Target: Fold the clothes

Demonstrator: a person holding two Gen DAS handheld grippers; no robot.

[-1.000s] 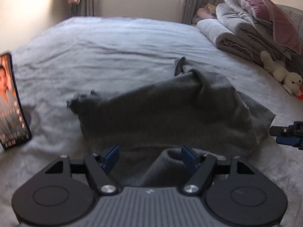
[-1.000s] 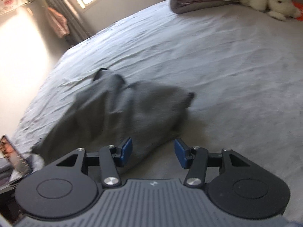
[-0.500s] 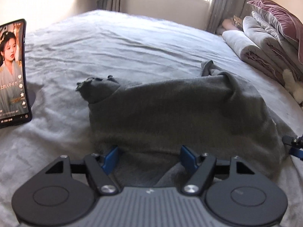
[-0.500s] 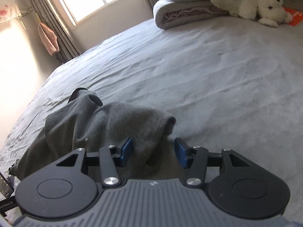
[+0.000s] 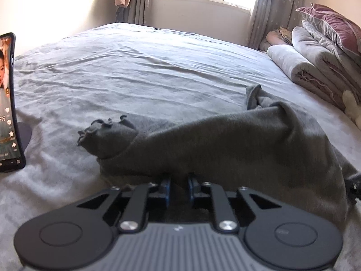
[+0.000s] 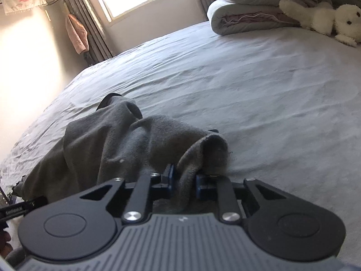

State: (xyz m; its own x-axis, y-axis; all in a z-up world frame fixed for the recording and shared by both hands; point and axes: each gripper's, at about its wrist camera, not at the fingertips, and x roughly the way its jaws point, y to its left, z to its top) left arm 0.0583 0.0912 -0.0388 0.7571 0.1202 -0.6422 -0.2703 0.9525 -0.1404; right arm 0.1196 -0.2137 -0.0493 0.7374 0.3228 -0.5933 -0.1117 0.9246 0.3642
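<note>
Both of your jaws have just been closing: the left hand-held gripper [image 5: 178, 188] is now clamped on the near hem of the grey garment [image 5: 237, 140], and the right hand-held gripper [image 6: 183, 184] pinches its right corner. The garment lies bunched on the bed [image 5: 146, 67], so you look ready to lift and spread it.

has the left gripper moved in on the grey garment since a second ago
Yes. The left gripper has come forward to the garment: the cloth edge lay ahead of its blue pads, now it sits between them. Its jaws have just been closing on the fabric.
</note>
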